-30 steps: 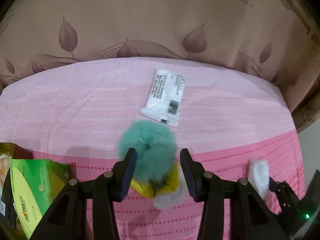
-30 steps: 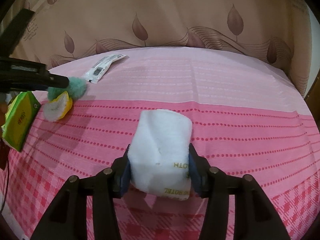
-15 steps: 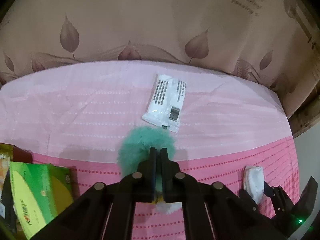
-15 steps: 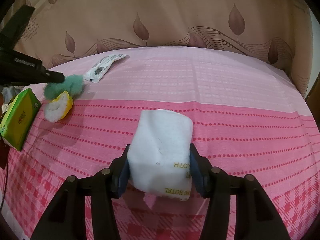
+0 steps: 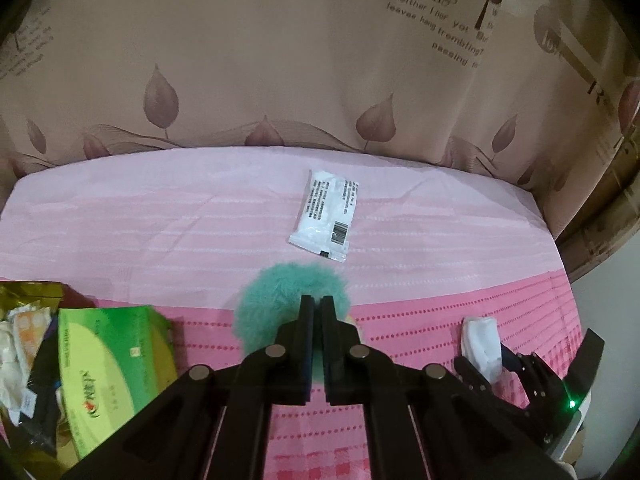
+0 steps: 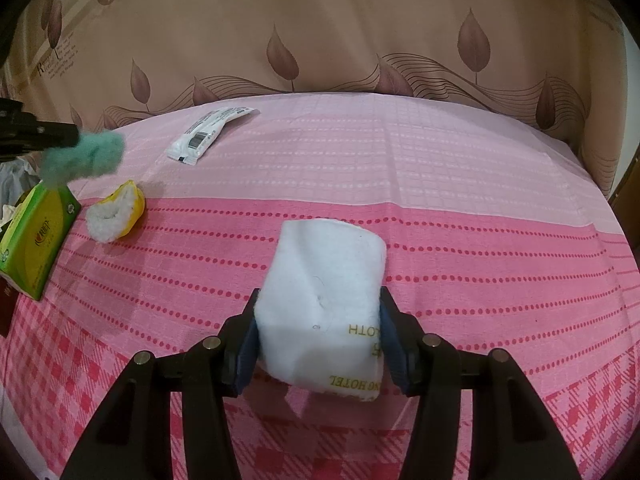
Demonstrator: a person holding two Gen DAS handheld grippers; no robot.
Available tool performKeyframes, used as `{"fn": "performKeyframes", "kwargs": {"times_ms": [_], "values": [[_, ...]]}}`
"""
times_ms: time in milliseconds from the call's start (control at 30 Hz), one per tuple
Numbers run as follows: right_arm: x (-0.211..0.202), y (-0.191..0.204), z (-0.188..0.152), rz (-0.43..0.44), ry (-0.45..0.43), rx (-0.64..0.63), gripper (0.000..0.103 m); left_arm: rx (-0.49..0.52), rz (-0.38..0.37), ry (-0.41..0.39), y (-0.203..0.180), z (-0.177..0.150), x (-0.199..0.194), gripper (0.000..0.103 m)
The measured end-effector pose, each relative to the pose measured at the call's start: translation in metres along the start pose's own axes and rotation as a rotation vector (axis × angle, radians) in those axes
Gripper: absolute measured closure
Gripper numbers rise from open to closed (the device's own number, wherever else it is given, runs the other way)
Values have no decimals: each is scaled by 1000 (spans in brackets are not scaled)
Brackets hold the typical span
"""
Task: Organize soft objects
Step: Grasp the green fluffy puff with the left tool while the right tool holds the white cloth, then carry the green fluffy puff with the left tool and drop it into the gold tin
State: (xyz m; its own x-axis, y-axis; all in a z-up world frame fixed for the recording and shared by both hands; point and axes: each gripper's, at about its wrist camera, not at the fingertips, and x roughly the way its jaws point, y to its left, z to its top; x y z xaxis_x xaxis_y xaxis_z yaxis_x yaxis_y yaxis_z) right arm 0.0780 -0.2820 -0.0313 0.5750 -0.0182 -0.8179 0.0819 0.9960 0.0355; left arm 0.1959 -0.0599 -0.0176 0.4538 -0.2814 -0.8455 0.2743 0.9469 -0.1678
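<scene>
My left gripper (image 5: 317,304) is shut on a fluffy teal pom-pom (image 5: 272,300) and holds it above the pink tablecloth; the pom-pom also shows at the left of the right wrist view (image 6: 86,158). A yellow and white plush piece (image 6: 116,210) lies on the cloth below it. My right gripper (image 6: 318,312) is shut on a folded white hotel towel (image 6: 322,304) just above the cloth. The right gripper with the towel (image 5: 482,344) shows low right in the left wrist view.
A white sealed packet (image 5: 326,214) lies towards the far edge, also in the right wrist view (image 6: 210,134). A green tissue box (image 5: 112,372) and a heap of wrappers (image 5: 20,340) sit at the left. A leaf-print curtain (image 6: 320,28) hangs behind the table.
My left gripper closed on the teal pom-pom and lifted it off the yellow and white plush piece. My right gripper kept its hold on the towel.
</scene>
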Motion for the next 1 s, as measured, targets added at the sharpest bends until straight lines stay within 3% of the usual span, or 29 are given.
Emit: {"fn": "performKeyframes", "kwargs": {"times_ms": [533, 1000], "values": [[2, 0, -1, -8, 2, -8, 51, 21, 92, -91, 31, -24, -87, 100], [3, 1, -4, -15, 2, -14, 51, -63, 255, -146, 116, -34, -148, 100]]}}
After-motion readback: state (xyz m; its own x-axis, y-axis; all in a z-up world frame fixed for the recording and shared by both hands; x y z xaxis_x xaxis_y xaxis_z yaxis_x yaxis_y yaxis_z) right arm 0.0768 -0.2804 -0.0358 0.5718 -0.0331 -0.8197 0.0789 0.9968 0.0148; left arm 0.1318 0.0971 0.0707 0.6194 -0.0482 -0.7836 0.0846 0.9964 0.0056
